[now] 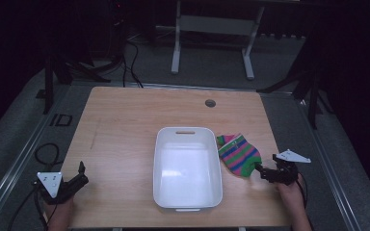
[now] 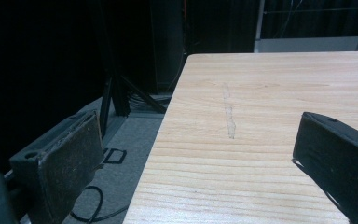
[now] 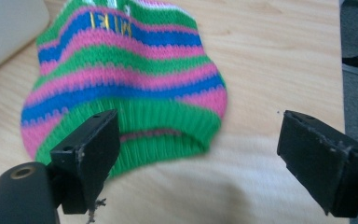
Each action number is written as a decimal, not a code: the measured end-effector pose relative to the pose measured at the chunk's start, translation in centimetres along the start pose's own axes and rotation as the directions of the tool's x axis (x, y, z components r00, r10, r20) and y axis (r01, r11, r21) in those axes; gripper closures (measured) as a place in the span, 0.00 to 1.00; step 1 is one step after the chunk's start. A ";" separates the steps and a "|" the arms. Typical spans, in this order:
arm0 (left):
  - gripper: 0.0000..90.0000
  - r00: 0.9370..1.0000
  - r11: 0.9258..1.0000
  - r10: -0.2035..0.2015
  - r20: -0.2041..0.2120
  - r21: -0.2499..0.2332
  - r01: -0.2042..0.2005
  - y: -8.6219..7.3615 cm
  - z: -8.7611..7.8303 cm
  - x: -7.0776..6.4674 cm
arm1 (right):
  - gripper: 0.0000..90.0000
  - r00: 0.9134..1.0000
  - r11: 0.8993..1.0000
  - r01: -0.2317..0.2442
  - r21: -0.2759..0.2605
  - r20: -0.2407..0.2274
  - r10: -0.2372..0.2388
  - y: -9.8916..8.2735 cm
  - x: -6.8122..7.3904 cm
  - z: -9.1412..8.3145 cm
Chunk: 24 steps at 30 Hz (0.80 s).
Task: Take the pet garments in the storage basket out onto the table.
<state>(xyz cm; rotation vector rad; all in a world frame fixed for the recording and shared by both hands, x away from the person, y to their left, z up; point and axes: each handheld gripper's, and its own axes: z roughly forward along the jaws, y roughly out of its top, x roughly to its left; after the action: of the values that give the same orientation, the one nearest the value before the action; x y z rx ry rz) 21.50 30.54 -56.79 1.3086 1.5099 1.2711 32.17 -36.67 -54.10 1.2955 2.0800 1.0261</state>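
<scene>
A striped sock (image 1: 239, 154) in green, pink and blue lies flat on the wooden table (image 1: 125, 125), just right of a white bin (image 1: 188, 166). My right gripper (image 1: 261, 172) is open and sits low at the sock's near end, pointing at it. In the right gripper view the sock's green cuff (image 3: 168, 130) lies just ahead of the gripper (image 3: 200, 149), whose jaws stand wide apart with nothing pressed between them. My left gripper (image 1: 80, 174) rests open near the table's front left corner. In the left gripper view the gripper (image 2: 200, 163) holds nothing and faces bare wood.
The white bin is empty and stands at the table's front middle. A small round grommet (image 1: 210, 103) sits near the far edge. Beyond the table a white frame (image 1: 212, 38) stands on the grey floor, and cables (image 1: 48, 154) lie on the left.
</scene>
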 end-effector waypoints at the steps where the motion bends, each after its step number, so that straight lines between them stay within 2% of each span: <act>1: 0.02 1.000 1.000 0.000 0.000 0.000 0.000 0.0 0.0 0.0 | 0.14 1.000 1.000 0.001 -0.005 0.009 -0.001 -0.3 0.0 -0.2; 4: 0.02 1.000 1.000 0.001 0.000 0.001 -0.001 0.0 0.0 0.0 | 0.14 1.000 1.000 -0.020 -0.016 0.020 0.020 -1.2 -0.1 -0.6; 8: 0.02 1.000 1.000 0.000 0.001 0.001 0.000 0.0 0.0 0.0 | 0.14 0.999 0.999 -0.026 -0.033 0.038 0.027 -2.1 -0.1 -1.3; 11: 0.02 1.000 1.000 0.001 0.000 0.001 -0.001 0.0 0.0 0.0 | 0.15 0.998 0.997 -0.041 -0.063 0.055 0.045 -2.6 -0.1 -2.0; 18: 0.02 1.000 1.000 0.001 0.001 0.001 -0.001 0.0 0.0 0.0 | 0.15 0.991 0.985 -0.096 -0.144 0.077 0.107 -4.0 -0.3 -3.2; 21: 0.02 1.000 1.000 0.002 0.001 0.001 -0.002 0.0 0.0 0.0 | 0.15 0.990 0.978 -0.101 -0.185 0.077 0.117 -4.3 -0.4 -3.5; 24: 0.02 1.000 1.000 0.001 0.001 0.000 -0.001 0.0 0.0 0.0 | 0.15 0.989 0.974 -0.103 -0.202 0.086 0.122 -4.5 -0.4 -3.5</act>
<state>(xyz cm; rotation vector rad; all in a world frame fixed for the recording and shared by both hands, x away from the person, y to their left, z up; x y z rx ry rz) 21.50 30.53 -56.79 1.3100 1.5084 1.2704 27.40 -39.41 -55.56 1.3466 1.8001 1.1608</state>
